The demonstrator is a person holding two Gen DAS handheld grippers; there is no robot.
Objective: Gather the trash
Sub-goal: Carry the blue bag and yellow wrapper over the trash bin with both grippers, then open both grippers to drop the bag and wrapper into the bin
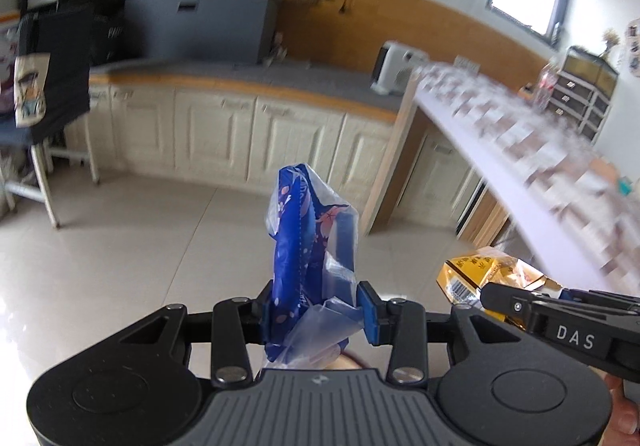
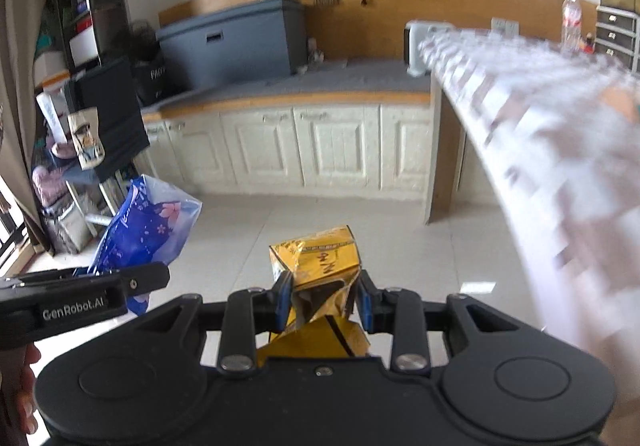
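My left gripper (image 1: 316,310) is clamped on a blue wrapper (image 1: 298,242); its blue pads press the crumpled plastic from both sides, and the wrapper stands up out of the jaws, part printed blue, part clear film. My right gripper (image 2: 324,304) is clamped on a yellow carton (image 2: 320,258), crushed where the pads pinch it, its top sticking forward past the fingertips and its torn lower part hanging back toward the gripper body.

The two grippers ride side by side and near each other. From the left one, the carton (image 1: 480,274) and the black arm of the right gripper show just off to the right. From the right one, the wrapper (image 2: 148,230) and the left gripper's arm show off to the left, with fingers (image 2: 24,386) of my left hand on its handle.

Below and ahead of both lies a pale tiled floor (image 1: 140,246). Beyond it, straight ahead, runs a row of cream cabinets (image 2: 300,142) under a grey counter (image 2: 320,82) carrying a grey box (image 2: 236,38). To the right, a table edge (image 2: 540,150) sweeps past, badly blurred. To the left stand dark shelves (image 2: 84,6).
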